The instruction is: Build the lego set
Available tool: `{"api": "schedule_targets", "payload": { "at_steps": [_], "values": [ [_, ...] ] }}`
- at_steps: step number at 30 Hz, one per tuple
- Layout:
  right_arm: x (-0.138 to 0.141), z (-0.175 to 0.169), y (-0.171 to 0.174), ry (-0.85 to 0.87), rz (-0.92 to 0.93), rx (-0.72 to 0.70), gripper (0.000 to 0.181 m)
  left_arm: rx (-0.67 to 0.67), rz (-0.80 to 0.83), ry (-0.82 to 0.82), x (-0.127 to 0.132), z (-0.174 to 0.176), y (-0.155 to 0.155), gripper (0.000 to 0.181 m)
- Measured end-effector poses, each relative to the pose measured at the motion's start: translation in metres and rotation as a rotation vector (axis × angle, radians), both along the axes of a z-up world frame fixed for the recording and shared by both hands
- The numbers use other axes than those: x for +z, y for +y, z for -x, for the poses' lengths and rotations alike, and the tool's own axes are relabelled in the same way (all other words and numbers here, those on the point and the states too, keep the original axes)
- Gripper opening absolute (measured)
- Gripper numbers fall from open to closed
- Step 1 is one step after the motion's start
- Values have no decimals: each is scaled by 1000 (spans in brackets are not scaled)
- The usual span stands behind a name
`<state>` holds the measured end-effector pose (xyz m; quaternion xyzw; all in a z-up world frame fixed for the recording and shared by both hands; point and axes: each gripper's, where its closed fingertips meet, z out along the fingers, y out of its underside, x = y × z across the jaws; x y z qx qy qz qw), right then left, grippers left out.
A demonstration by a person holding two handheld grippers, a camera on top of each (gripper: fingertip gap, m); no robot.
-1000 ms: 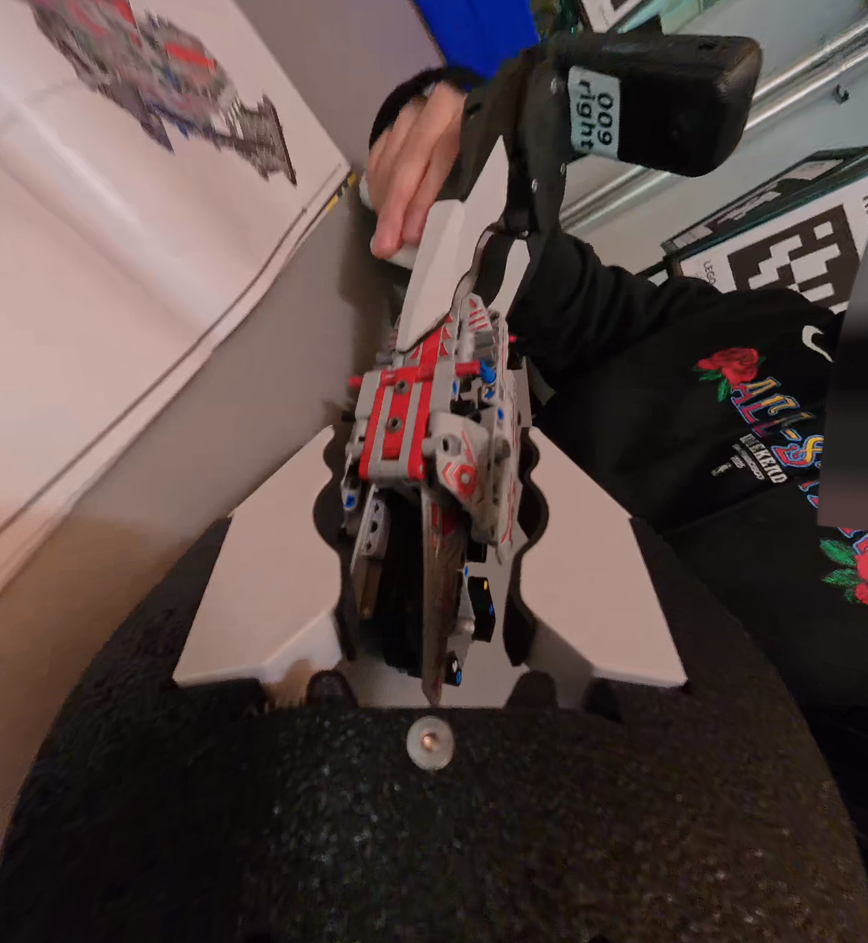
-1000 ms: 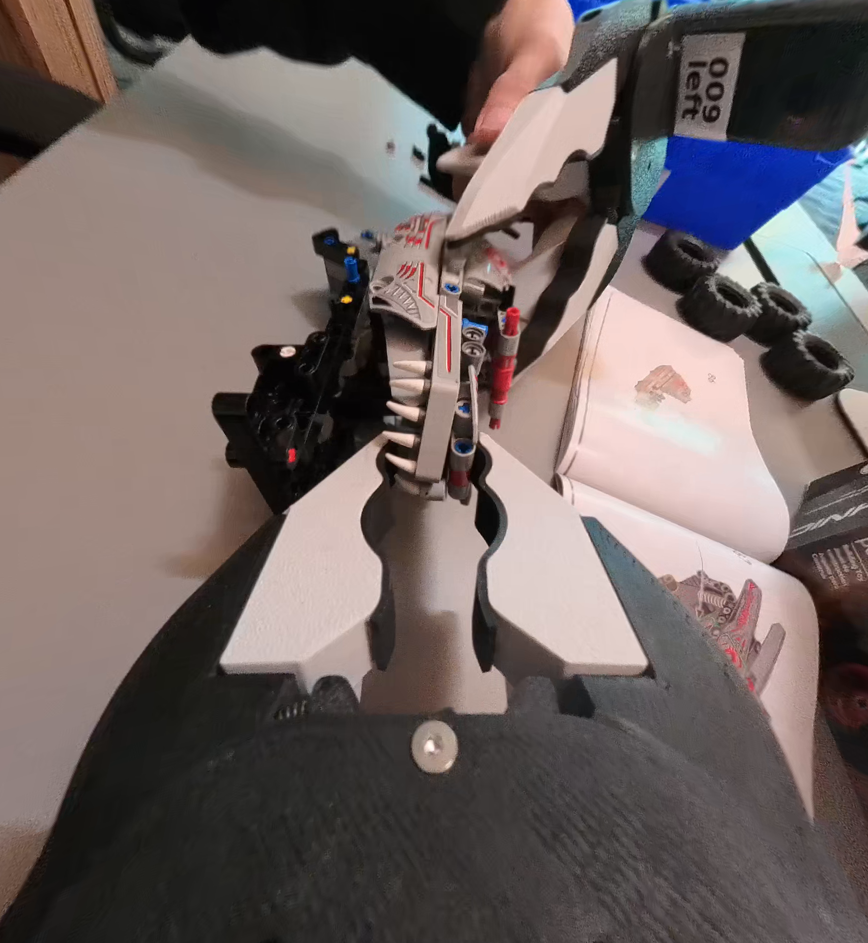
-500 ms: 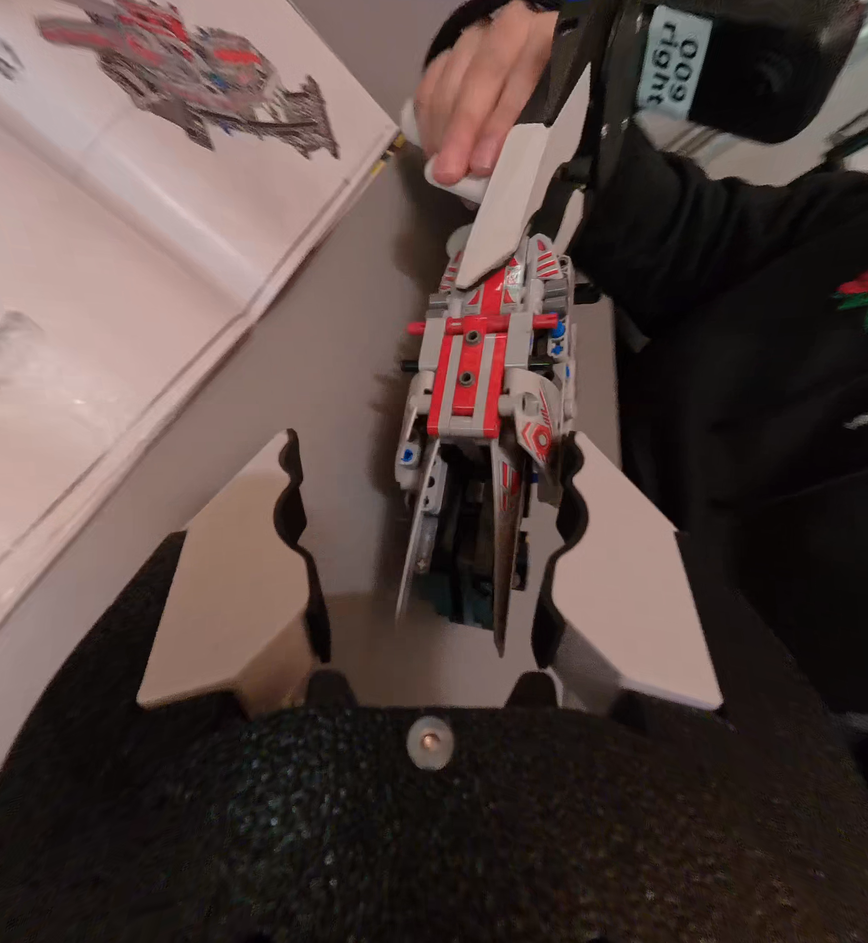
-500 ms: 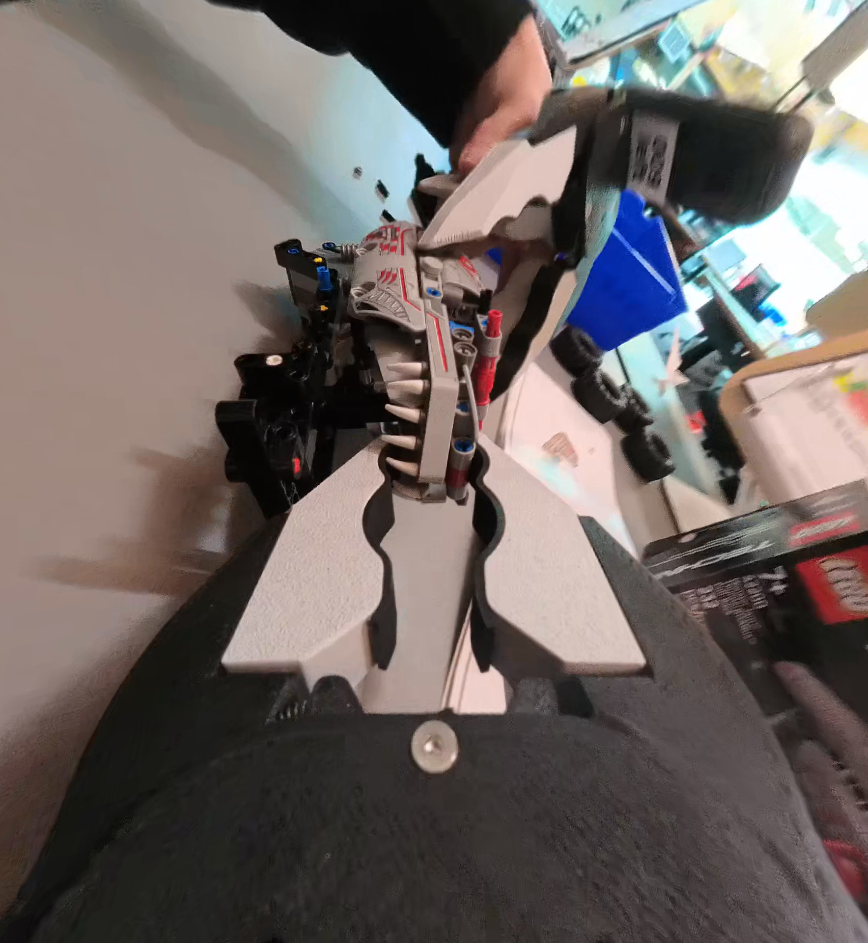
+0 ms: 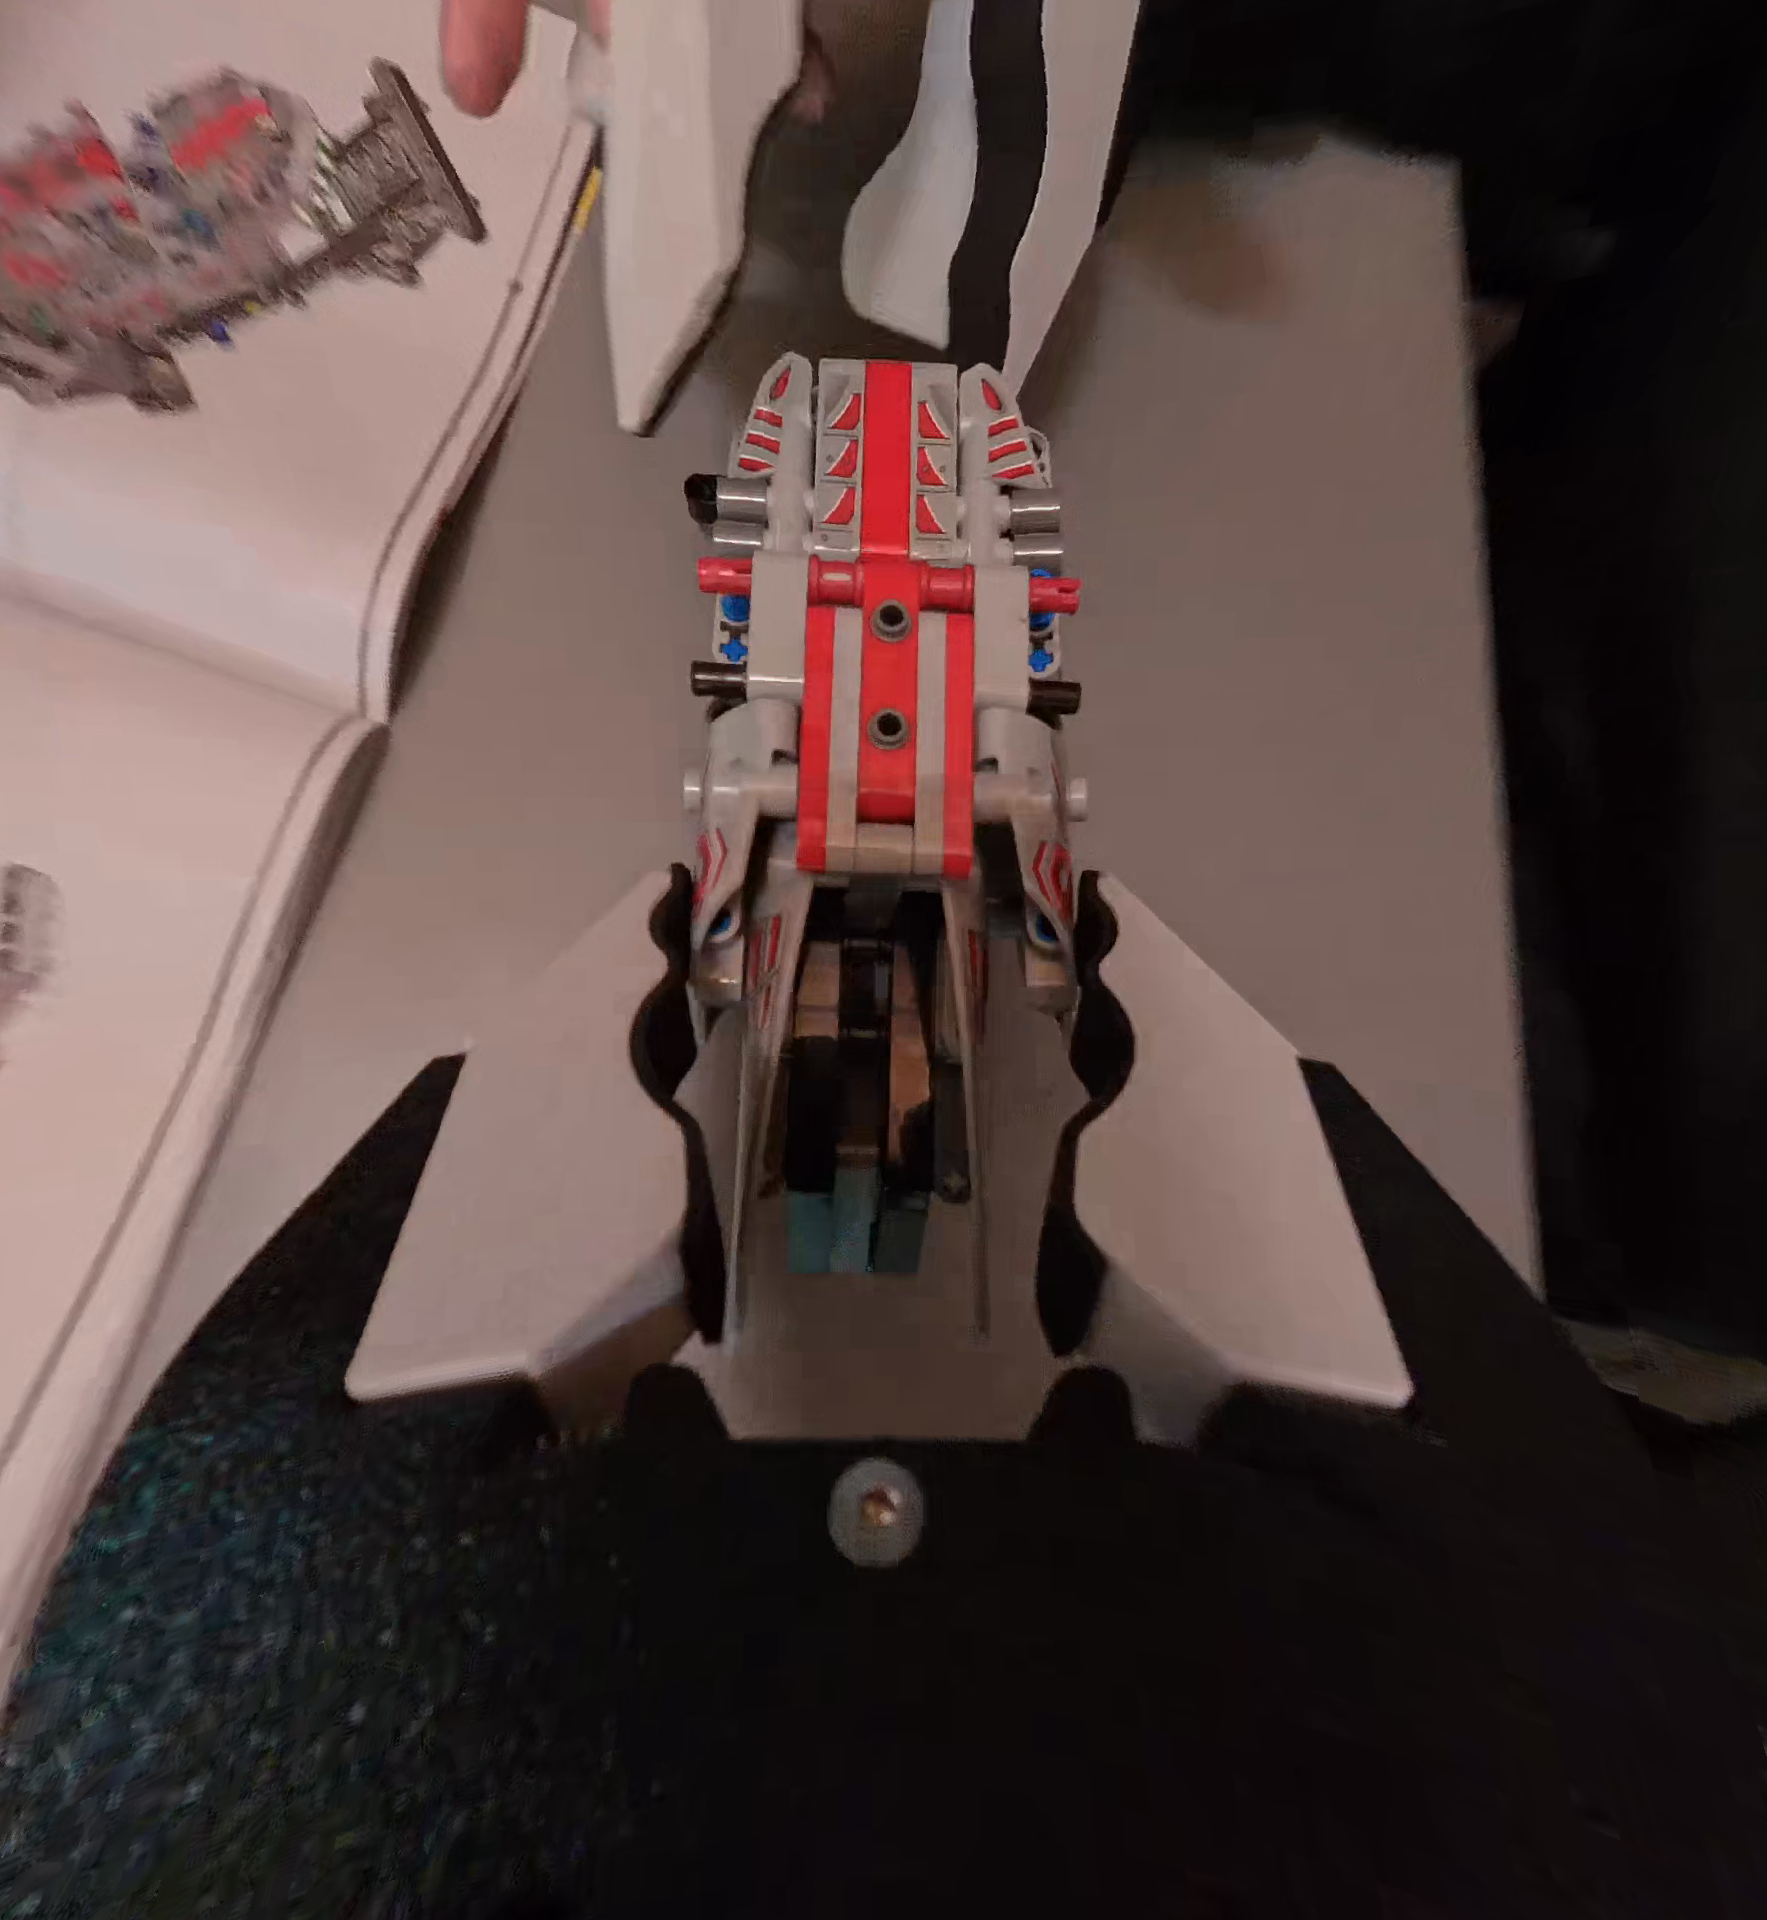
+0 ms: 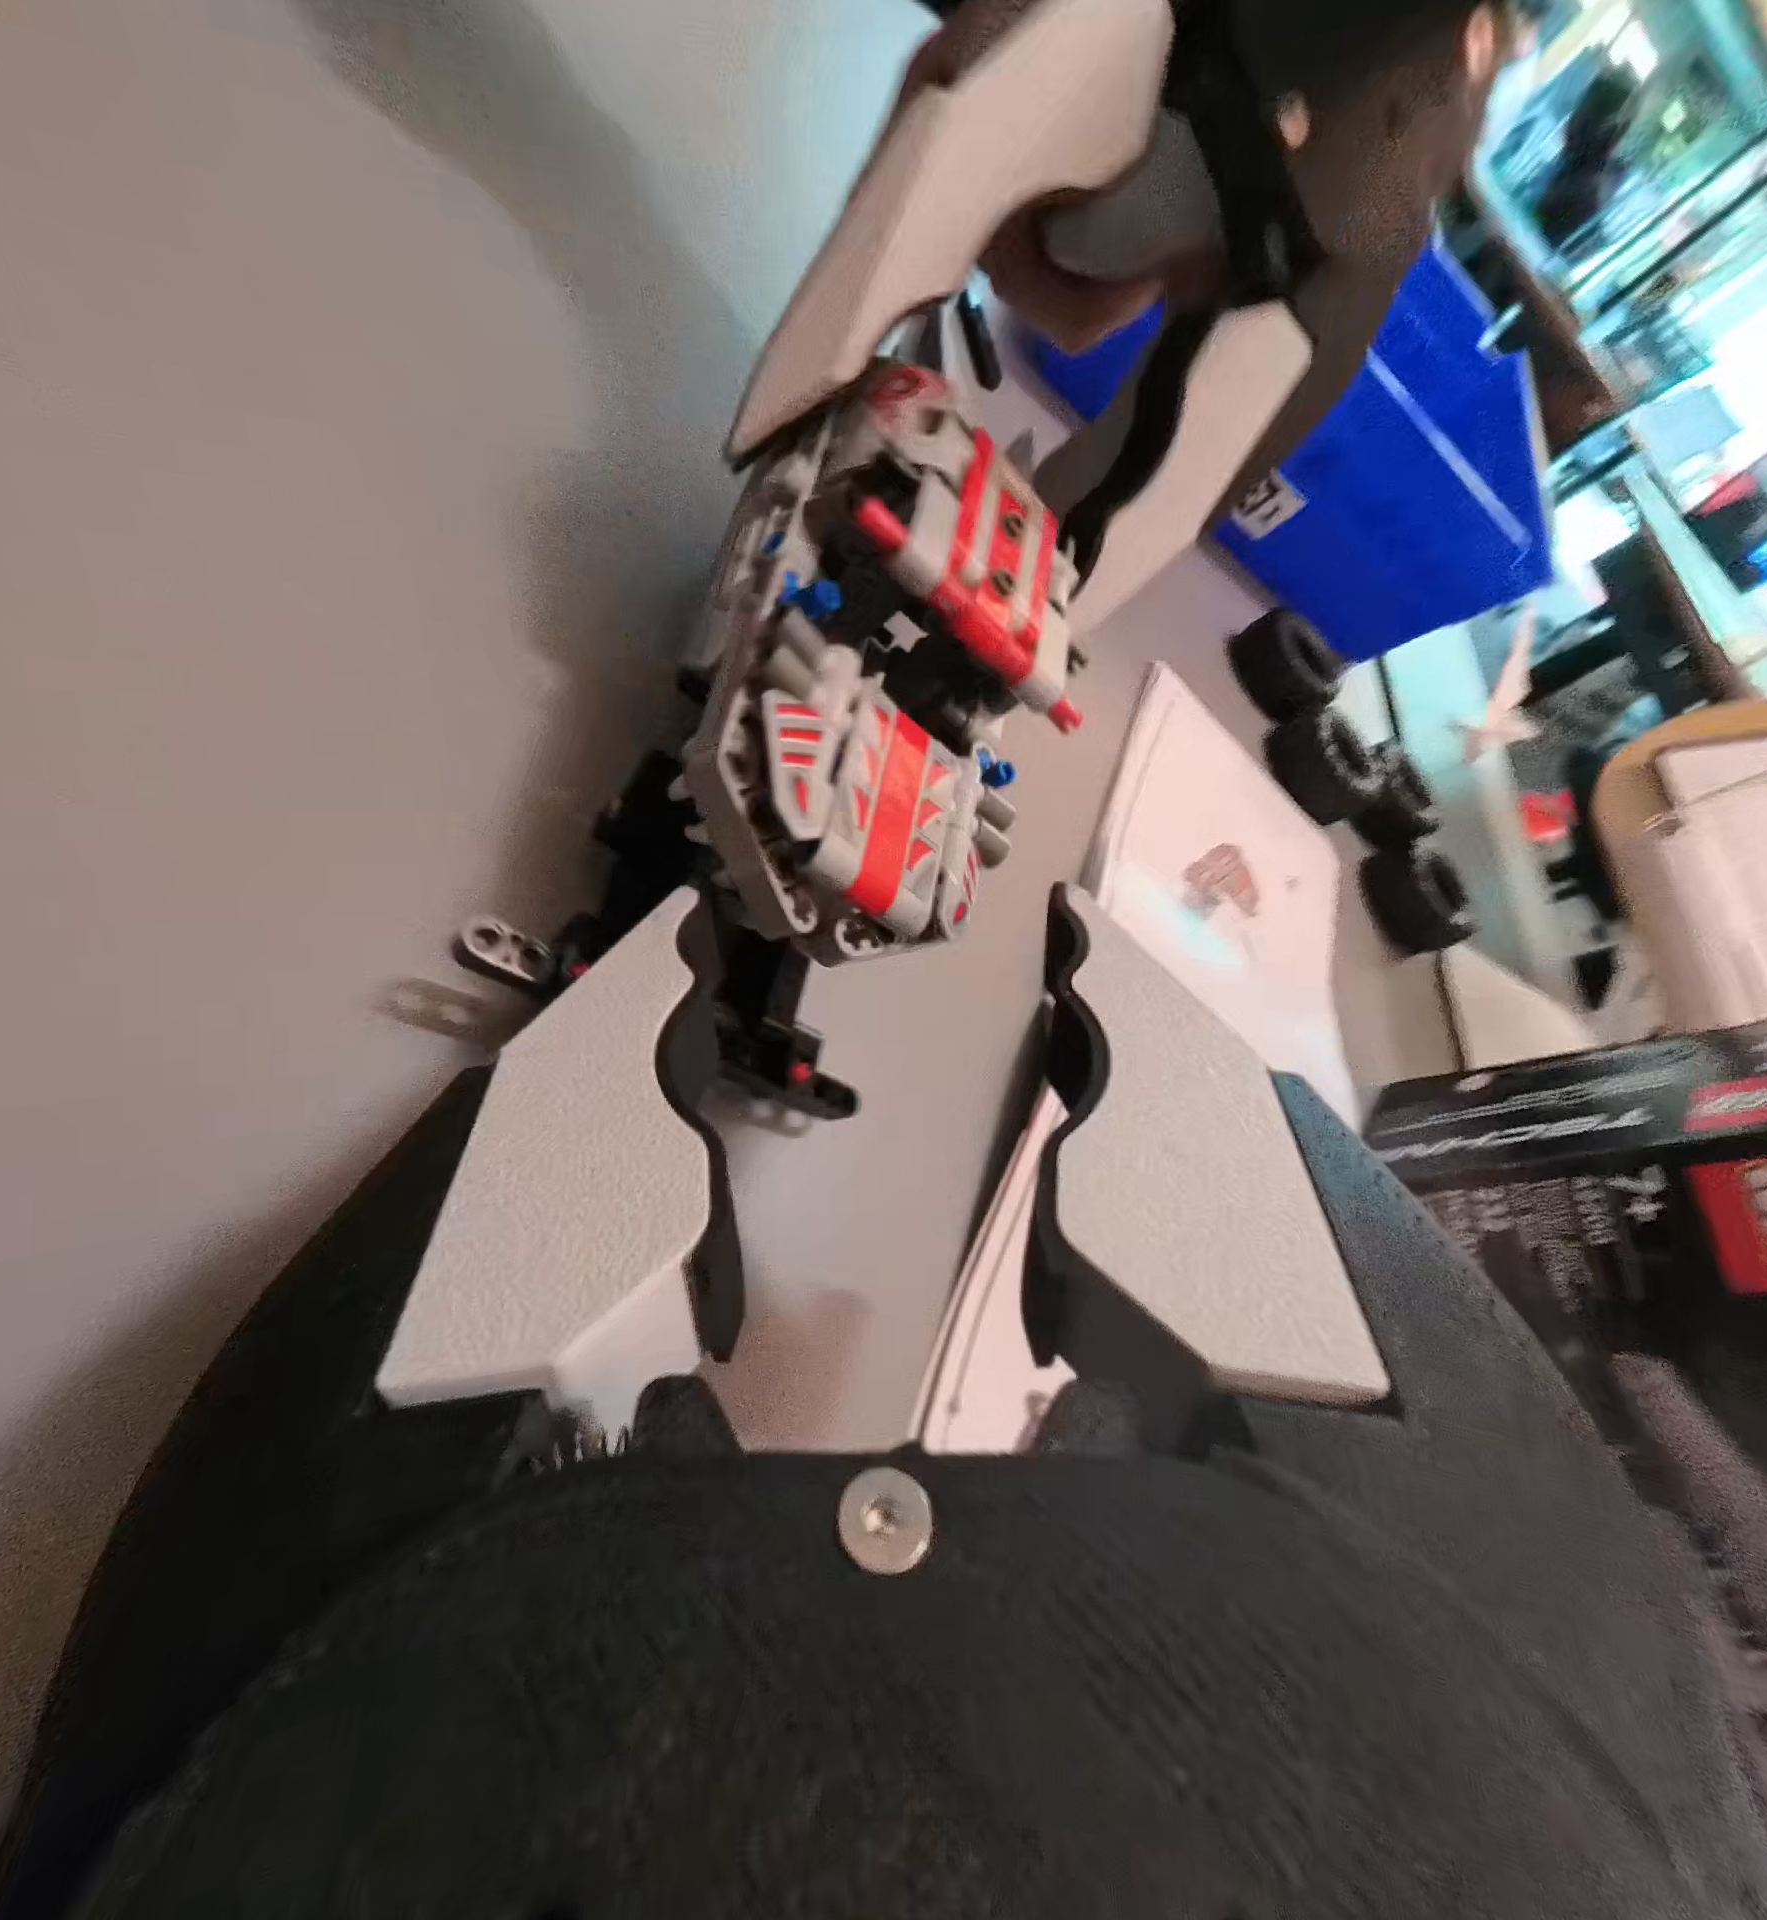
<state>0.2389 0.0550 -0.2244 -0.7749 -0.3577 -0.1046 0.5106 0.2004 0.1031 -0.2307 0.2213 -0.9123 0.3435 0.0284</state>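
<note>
On the left of the left wrist view lies the open instruction booklet [image 5: 183, 644], its printed pictures blurred. Just beside it, over the grey tabletop [image 5: 1274, 727], the left gripper [image 5: 884, 935] has its jaws closed on the rear of the grey-and-red model [image 5: 884, 707], one finger against each flank. Whether the model rests on the tabletop or hangs above it cannot be told.

In the right wrist view the right gripper [image 6: 874, 925] has its jaws spread wide and empty, the model just ahead of its tips. A small loose grey piece [image 6: 505, 945] lies left of them. Farther right sit black tyres [image 6: 1357, 769], a blue bin [image 6: 1419, 499] and the set's box [image 6: 1637, 1164].

By my judgement the body is largely built — wheels unfitted, loose parts left.
</note>
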Motion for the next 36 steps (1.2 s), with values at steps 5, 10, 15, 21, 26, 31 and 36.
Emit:
{"api": "schedule_targets", "payload": {
  "at_steps": [5,10,15,21,26,31,36],
  "values": [
    [1,5,-5,397,140,-47,104,29,-107,-258,1,1,-6,71],
    [7,15,9,503,121,-57,91,55,-73,-364,6,-4,-7,72],
    [3,20,14,435,104,-46,75,69,-43,-407,7,-11,-10,74],
    [-2,19,17,466,101,-49,70,57,-5,-391,4,-15,-15,73],
    [-2,17,19,459,113,-52,67,48,-18,-412,4,-16,-13,72],
    [-2,16,21,453,95,-42,67,57,3,-431,5,-18,-12,72],
    [-2,15,23,482,97,-29,68,57,16,-418,4,-19,-10,71]
  ]
}}
